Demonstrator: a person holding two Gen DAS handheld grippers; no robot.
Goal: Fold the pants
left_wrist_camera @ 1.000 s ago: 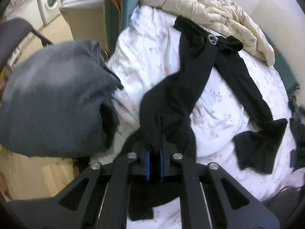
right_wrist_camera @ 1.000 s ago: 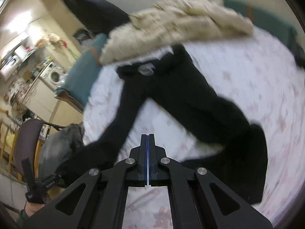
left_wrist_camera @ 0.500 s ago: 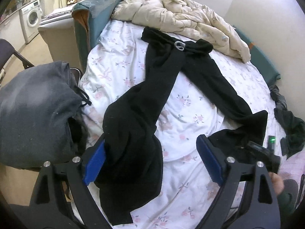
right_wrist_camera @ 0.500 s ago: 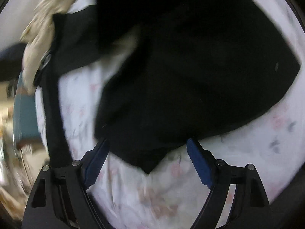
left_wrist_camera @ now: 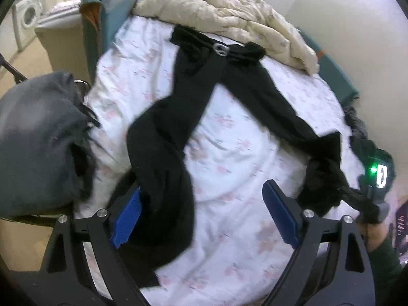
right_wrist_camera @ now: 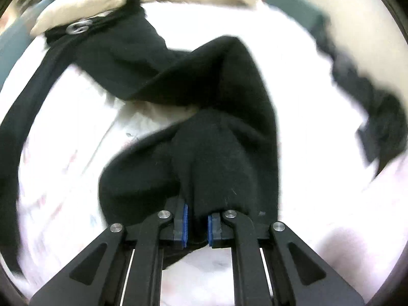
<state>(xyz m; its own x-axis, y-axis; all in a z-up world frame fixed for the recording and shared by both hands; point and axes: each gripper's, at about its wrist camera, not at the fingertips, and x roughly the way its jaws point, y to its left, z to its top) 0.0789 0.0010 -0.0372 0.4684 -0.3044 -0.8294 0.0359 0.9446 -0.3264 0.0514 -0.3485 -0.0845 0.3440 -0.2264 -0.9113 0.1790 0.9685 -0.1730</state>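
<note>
Black pants [left_wrist_camera: 193, 97] lie spread on the flowered bed sheet [left_wrist_camera: 242, 153], waistband far, legs fanning toward me. My left gripper [left_wrist_camera: 204, 188] is open above the near edge; the left leg's hem lies loose against its left blue pad [left_wrist_camera: 127, 216], not pinched. In the right wrist view, my right gripper [right_wrist_camera: 196, 224] is closing its jaws on the bunched hem of the right pant leg [right_wrist_camera: 216, 165], with the blue pads squeezing the fabric. The left wrist view also shows that gripper [left_wrist_camera: 367, 199] and the hand holding it at the right edge.
A rumpled beige duvet [left_wrist_camera: 229, 7] is piled at the far end of the bed. A grey garment [left_wrist_camera: 38, 140] is draped over a chair on the left. Dark clothes [left_wrist_camera: 357, 125] lie at the bed's right edge. A washing machine [left_wrist_camera: 26, 16] stands far left.
My left gripper opened and let go of the left leg's hem. My right gripper dropped down to the right leg's hem, opened over it, then closed on the fabric.
</note>
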